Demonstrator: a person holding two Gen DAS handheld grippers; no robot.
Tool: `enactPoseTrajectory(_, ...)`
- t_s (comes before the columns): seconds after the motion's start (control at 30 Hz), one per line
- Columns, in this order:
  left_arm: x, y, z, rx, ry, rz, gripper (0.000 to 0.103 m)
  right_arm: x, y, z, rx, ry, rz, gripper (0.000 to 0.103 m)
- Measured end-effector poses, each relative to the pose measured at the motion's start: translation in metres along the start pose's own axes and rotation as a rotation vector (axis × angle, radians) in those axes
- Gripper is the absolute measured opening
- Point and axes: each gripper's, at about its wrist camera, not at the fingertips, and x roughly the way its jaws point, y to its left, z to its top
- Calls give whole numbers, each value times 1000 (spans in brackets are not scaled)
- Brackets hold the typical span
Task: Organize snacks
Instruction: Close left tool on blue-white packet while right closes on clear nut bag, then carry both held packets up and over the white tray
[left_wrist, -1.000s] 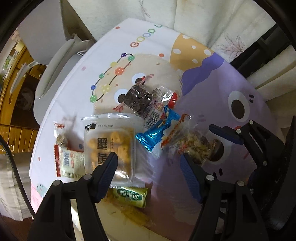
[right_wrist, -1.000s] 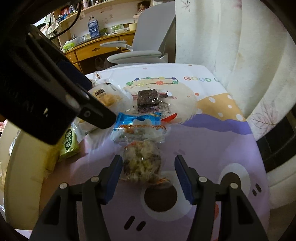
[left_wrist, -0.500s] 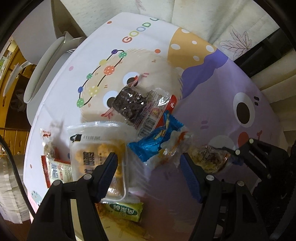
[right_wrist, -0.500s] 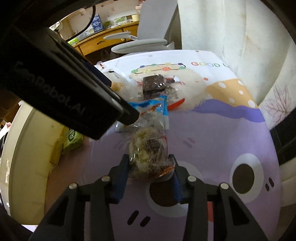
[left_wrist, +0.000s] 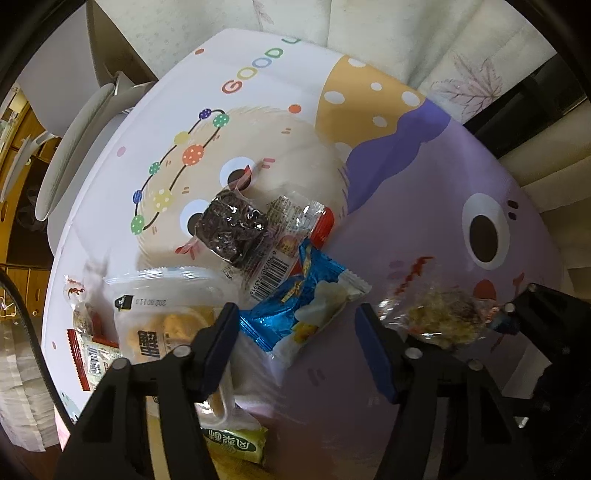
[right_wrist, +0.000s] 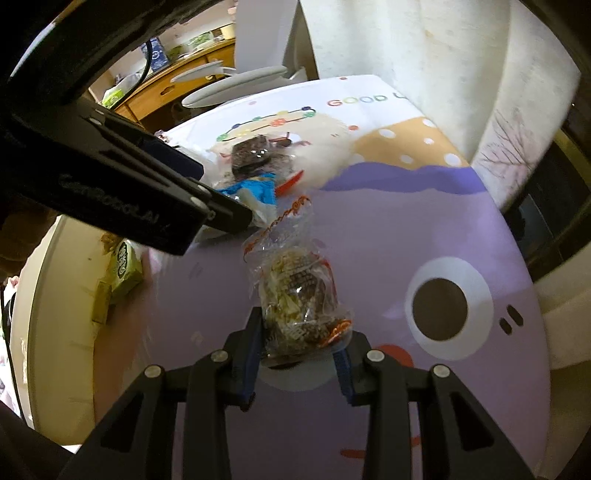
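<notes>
On the cartoon tablecloth (left_wrist: 424, 192) lies a pile of snacks. My left gripper (left_wrist: 295, 343) points straight down over a blue foil packet (left_wrist: 303, 310). Its jaws are closing with the packet between them, and the pads do not press on it. My right gripper (right_wrist: 301, 354) is shut on a clear packet of nut-and-grain snack (right_wrist: 295, 288), held just off the purple cloth. The same clear packet (left_wrist: 439, 314) shows at the right of the left wrist view, apart from the pile.
A dark brownie packet (left_wrist: 231, 229) and a clear barcode packet with a red end (left_wrist: 291, 236) lie behind the blue one. A pastry tray pack (left_wrist: 166, 325), a red-and-white packet (left_wrist: 88, 354) and a green packet (left_wrist: 236, 446) sit at the left. A grey chair (left_wrist: 74, 140) and curtains (left_wrist: 406, 37) border the table.
The right gripper closed on the clear nut packet and drew it rightward out of the pile. The left gripper sank toward the blue packet and its jaws narrowed.
</notes>
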Motion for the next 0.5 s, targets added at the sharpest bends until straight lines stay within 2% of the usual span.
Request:
enactPoseTrajectory(0.13,3,-2,3,-15,2,0,55,-3,-6,0,23,4,-8,35)
enactPoseTrajectory(0.3,10,-1,7,-36,19,-2,34,-12,-12,-6,28,5,-12,35)
enactPoseTrajectory(0.5,13,3,8,-66,20,1,29,-20,-15,-12,46,3,-13,35)
